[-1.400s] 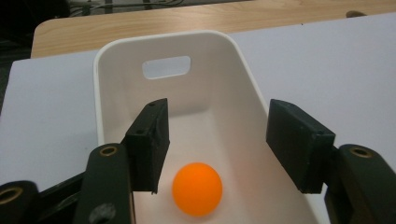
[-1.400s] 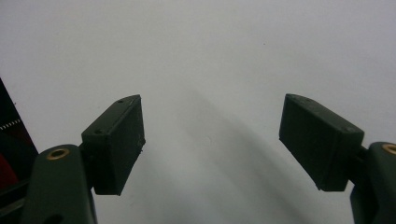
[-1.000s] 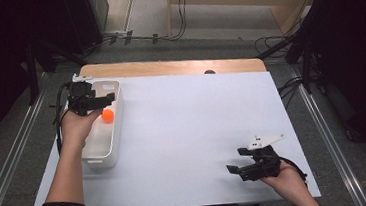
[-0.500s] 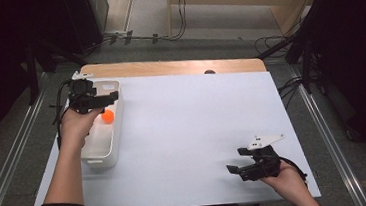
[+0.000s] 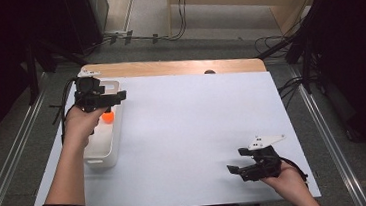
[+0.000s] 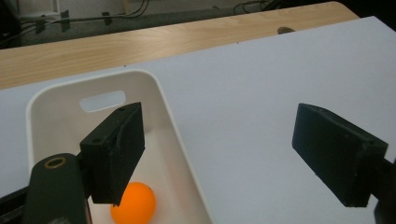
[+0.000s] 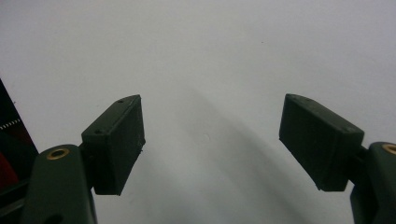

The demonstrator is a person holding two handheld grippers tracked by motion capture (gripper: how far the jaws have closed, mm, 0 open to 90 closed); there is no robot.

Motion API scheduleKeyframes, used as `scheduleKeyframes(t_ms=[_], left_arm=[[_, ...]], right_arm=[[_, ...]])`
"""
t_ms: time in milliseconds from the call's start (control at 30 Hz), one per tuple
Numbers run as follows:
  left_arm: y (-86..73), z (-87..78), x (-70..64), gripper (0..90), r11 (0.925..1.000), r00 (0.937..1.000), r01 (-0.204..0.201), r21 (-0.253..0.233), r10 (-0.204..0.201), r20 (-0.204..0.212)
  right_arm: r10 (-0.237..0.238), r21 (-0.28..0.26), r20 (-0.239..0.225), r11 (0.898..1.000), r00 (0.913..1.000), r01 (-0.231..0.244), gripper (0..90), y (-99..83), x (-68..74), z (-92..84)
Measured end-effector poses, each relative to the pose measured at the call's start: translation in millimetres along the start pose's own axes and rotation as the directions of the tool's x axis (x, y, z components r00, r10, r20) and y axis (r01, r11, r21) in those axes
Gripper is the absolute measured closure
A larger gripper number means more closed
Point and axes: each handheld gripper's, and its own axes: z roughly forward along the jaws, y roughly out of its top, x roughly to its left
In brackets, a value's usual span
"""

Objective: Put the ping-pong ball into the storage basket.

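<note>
Left gripper (image 5: 115,96) is hovering over the far end of the white bin (image 5: 116,139), which is sitting at the worktop's (image 5: 198,131) 9 o'clock edge. Its jaws have just been opening and are now standing wide apart with nothing between them. The orange ball (image 5: 107,117) is lying loose on the bin floor; in the left gripper view the orange ball (image 6: 133,203) is sitting just below the left jaw, beside the bin's side wall, clear of both pads.

Right gripper (image 5: 237,168) is resting low at the worktop's 5 o'clock corner, jaws spread wide, empty, pointing across bare white surface.

Judgement: the ball appears released into the bin, so the step in hand is withdrawing the left gripper. To do it well: lift straight up before travelling sideways, keeping the jaws apart so neither pad is clipping the ball or the bin's rim (image 6: 154,79). Bin looks light; a nudge could be shifting it.
</note>
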Motion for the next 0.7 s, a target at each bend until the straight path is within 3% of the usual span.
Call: scheduleKeyframes(t_ms=[233,333,700], left_arm=[[0.7,3.8,-9.2,16.6,0.9996,0.9994,-0.027,0.004,0.027,0.023],[-0.4,7.9,-12.9,16.6,0.9996,0.9974,-0.023,0.016,0.022,0.069],[-1.9,15.2,-26.1,16.7,0.9979,0.9950,-0.060,0.024,0.058,0.082]], right_arm=[[0.005,0.001,0.002,1.000,1.0000,-0.005,20.7,-0.2,0.2,-0.3],[0.005,0.002,0.003,1.000,1.0000,-0.005,20.7,-0.3,0.2,-0.5],[0.007,0.003,0.003,1.000,1.0000,-0.007,20.7,-0.3,0.3,-0.7]])
